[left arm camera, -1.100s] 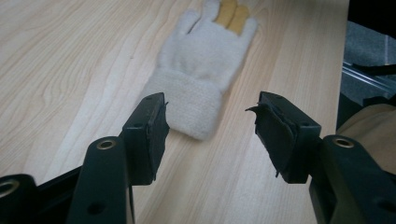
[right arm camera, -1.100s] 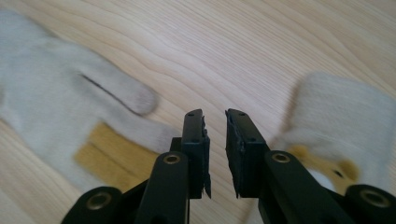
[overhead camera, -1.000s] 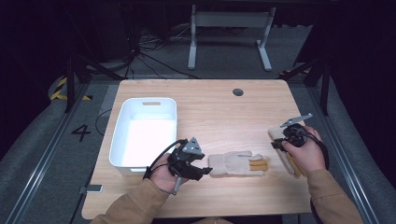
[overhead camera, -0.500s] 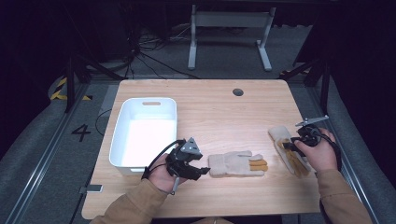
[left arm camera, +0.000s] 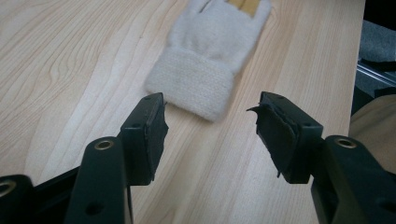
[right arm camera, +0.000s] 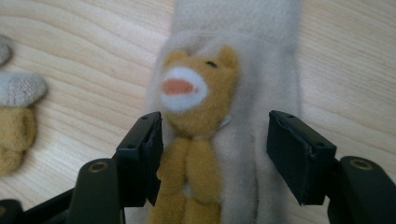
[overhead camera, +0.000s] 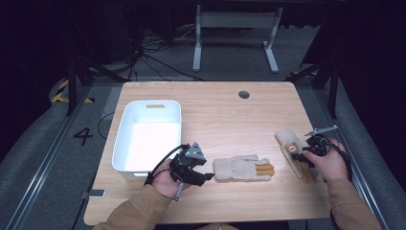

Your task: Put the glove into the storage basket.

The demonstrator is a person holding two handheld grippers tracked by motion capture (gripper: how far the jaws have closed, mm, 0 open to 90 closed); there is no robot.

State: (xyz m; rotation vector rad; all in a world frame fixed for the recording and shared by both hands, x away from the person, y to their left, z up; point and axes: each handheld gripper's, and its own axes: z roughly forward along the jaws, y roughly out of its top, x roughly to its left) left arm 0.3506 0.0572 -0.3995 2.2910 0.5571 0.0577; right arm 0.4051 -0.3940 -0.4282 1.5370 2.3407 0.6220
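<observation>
Your left tongs (left arm camera: 210, 135) spread, short of the cream glove's (left arm camera: 210, 56) cuff, your right tongs (right arm camera: 215, 158) spread over the bear-faced glove (right arm camera: 233, 93) on the desk (overhead camera: 215, 110).

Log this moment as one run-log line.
left gripper: open, at glove cuff | right gripper: open, over bear glove | bin: empty

Reading only one mark from my seat: black numeral "4" (overhead camera: 83, 136) sitting on grey floor mat (overhead camera: 43, 158), left of table (overhead camera: 225, 110), beside white bin (overhead camera: 148, 136). Yellow-black hazard stripes (overhead camera: 64, 92) showing farther left on floor, carrying no text. Finding no other lettering, labels or brands readable anywhere.
</observation>
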